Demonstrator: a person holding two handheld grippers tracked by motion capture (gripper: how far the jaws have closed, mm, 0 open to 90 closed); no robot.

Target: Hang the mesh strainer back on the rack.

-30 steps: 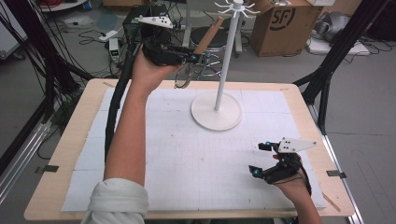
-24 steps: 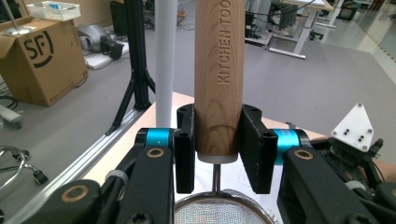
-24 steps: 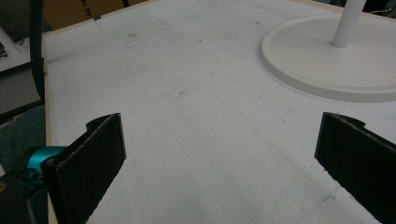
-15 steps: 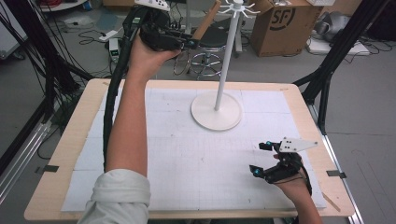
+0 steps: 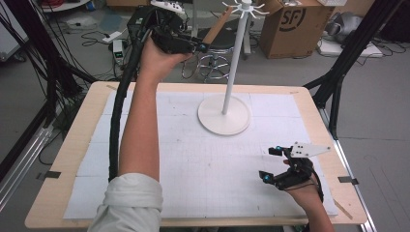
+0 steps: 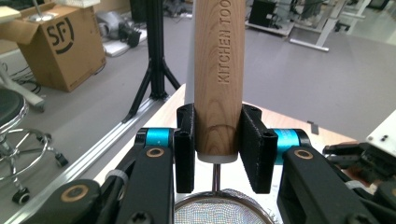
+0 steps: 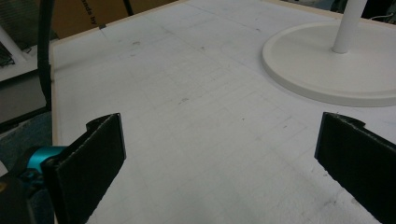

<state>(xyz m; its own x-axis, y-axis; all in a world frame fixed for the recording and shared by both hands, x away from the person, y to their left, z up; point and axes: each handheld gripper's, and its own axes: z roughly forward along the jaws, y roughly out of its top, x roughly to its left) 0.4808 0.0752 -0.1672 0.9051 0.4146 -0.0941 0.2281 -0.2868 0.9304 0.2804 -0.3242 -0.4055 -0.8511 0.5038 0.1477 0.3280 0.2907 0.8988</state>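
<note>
While raised, left gripper (image 6: pixel 217 149) around wooden strainer handle (image 6: pixel 219 79).

Left gripper (image 5: pixel 200 47) raised, seemingly clamped; right gripper (image 5: pixel 270 164) low, jaws apart

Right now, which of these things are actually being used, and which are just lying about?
In use:
- wooden-handled mesh strainer, clamped in the left gripper
- tall white hook stand
- right gripper, open, over the white gridded mat

Lying about:
- brown cardboard box
- wheeled stool
- floor cables
</note>
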